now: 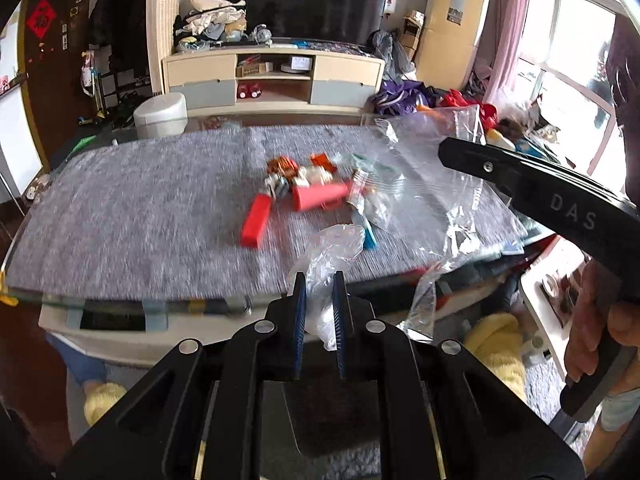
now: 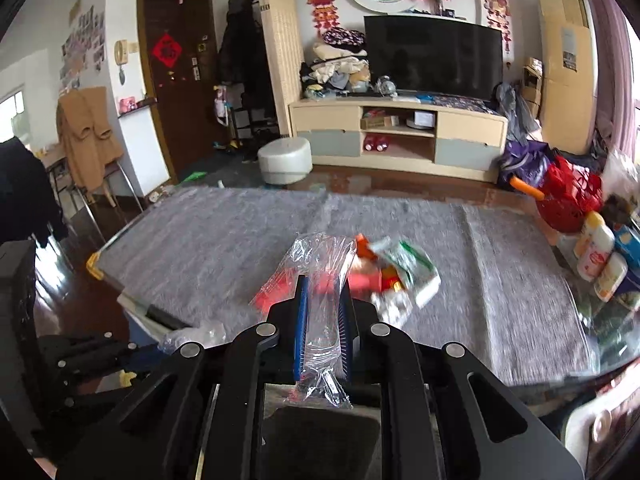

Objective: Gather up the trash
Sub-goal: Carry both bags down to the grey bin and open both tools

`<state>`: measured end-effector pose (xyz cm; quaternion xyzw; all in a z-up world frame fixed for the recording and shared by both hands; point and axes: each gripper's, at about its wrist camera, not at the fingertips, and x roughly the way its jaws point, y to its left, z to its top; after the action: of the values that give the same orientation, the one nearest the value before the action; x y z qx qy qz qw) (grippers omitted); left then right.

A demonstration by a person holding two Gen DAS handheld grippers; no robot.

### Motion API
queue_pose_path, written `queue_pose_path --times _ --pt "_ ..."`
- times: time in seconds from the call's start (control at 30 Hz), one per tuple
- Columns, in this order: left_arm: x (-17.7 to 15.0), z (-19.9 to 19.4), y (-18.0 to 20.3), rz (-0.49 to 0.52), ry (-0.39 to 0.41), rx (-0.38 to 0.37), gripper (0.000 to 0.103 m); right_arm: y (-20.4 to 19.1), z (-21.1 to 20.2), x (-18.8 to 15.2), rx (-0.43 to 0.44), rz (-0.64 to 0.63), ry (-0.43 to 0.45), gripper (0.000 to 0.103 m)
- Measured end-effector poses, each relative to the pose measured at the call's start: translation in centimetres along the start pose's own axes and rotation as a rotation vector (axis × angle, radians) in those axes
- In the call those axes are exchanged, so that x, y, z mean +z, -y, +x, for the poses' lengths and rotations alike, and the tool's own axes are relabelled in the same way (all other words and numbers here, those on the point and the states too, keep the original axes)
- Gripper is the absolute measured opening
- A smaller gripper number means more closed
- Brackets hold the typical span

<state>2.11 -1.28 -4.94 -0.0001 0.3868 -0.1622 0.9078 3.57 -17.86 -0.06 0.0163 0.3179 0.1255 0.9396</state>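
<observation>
So both my tongs, left gripper (image 1: 320,292) and right gripper (image 2: 323,300), pinch the clear bag (image 1: 424,192); wrappers (image 1: 308,188) ahead could slide if the slippery film tugs loose.

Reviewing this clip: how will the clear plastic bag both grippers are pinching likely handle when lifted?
The clear plastic bag looks floppy: it crumples and sags between the left gripper and the right gripper. Probably very light, and its glossy film may slip.
</observation>
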Motion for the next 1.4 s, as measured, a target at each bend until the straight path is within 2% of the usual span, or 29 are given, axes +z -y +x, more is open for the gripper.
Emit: queue_pose_path --times 0.17,0.33,0.67,0.77,0.97,1.2,1.4 --pt "-3.1 -0.4 1.1 0.0 -0.017 -0.029 0.012 0.7 -1.5 -3.8 -0.027 0.05 -0.038 0.015" --pt "-6.2 1.0 1.7 0.01 -0.084 -0.047 0.012 1.3 -1.3 -7.7 -0.048 0.101 -0.1 0.015" --pt "-12.6 6.1 1.2 -0.063 -0.27 -0.108 0.012 1.5 3.5 -14.9 -0.044 0.163 -0.275 0.015" --pt "-13.5 7.9 0.6 -0.087 -0.301 -0.123 0.012 1.8 5.7 -16.9 -0.044 0.183 -0.329 0.015" --pt "-14.4 11.0 0.0 -0.087 -0.341 -0.147 0.012 2.2 9.1 -18.4 -0.044 0.2 -0.381 0.015" --pt "-15.0 14.5 -0.2 -0.097 -0.427 -0.129 0.012 2.1 13.7 -20.7 -0.036 0.215 -0.512 0.015" --pt "-15.6 16.3 -0.1 -0.088 -0.473 -0.121 0.014 2.6 14.9 -21.8 -0.037 0.246 -0.57 0.018"
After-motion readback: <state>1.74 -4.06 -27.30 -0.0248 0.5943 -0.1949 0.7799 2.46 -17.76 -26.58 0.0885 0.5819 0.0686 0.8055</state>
